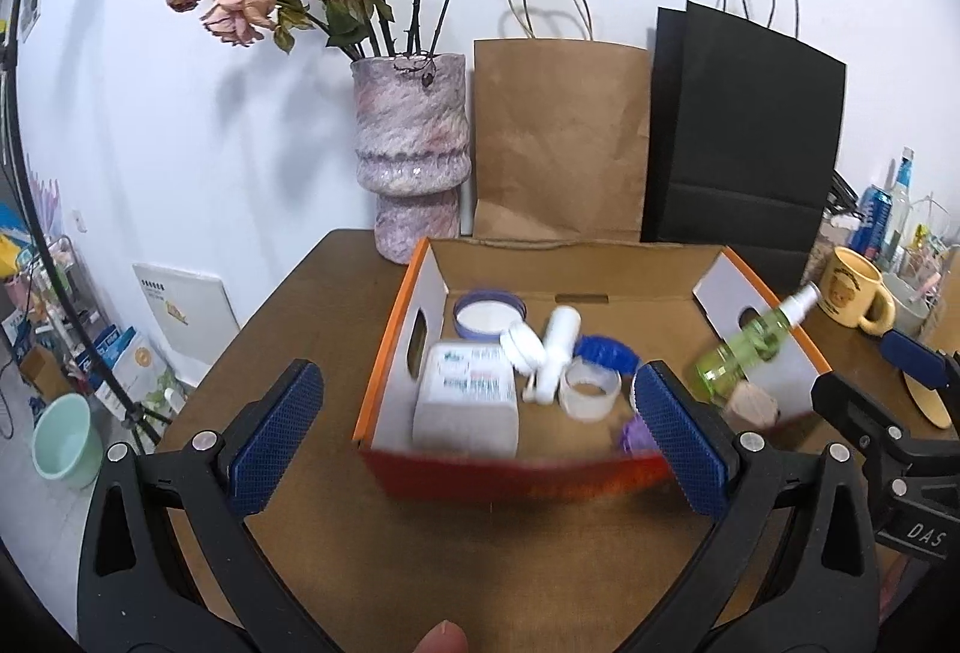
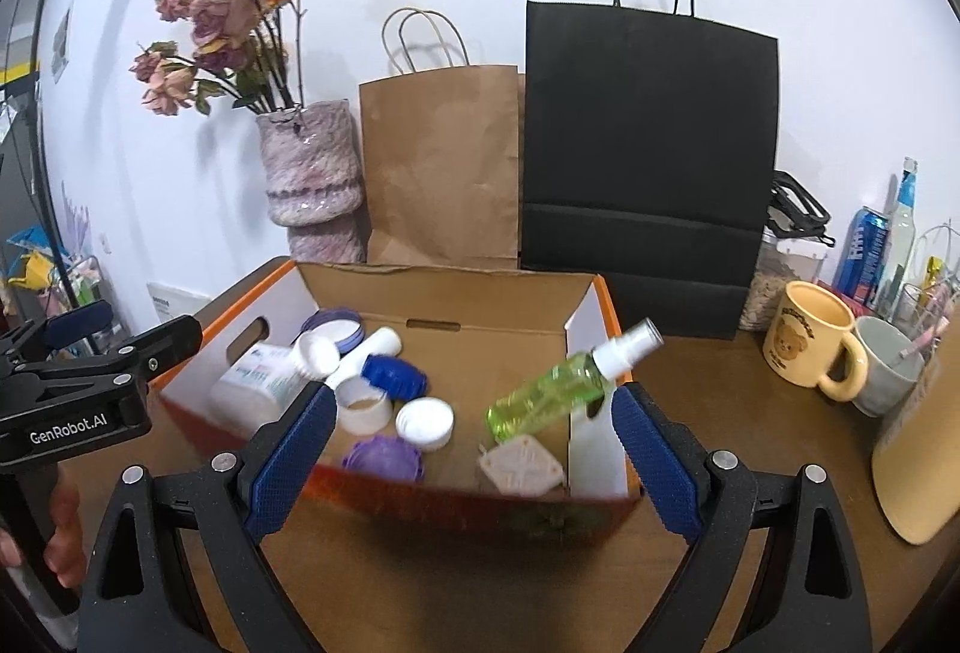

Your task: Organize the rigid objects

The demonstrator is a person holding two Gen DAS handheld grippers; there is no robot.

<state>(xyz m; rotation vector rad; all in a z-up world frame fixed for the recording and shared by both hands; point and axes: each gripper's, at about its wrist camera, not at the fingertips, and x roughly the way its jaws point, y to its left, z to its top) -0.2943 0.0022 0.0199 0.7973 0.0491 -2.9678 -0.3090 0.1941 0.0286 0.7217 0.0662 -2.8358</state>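
With both claws, left [image 1: 477, 422] and right [image 2: 474, 458], spread wide and empty: green spray bottle [image 2: 561, 392] tilted at box [image 2: 432, 296] right wall, seemingly just dropped. Next: fetch another loose item.

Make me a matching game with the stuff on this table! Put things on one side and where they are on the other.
Things:
1. green spray bottle
2. yellow mug
3. vase
4. purple cap

Places:
A. lying flat inside the box
B. on the table right of the box
C. tilted against the box's right wall
D. behind the box's left corner

Pairs: 1-C, 2-B, 3-D, 4-A
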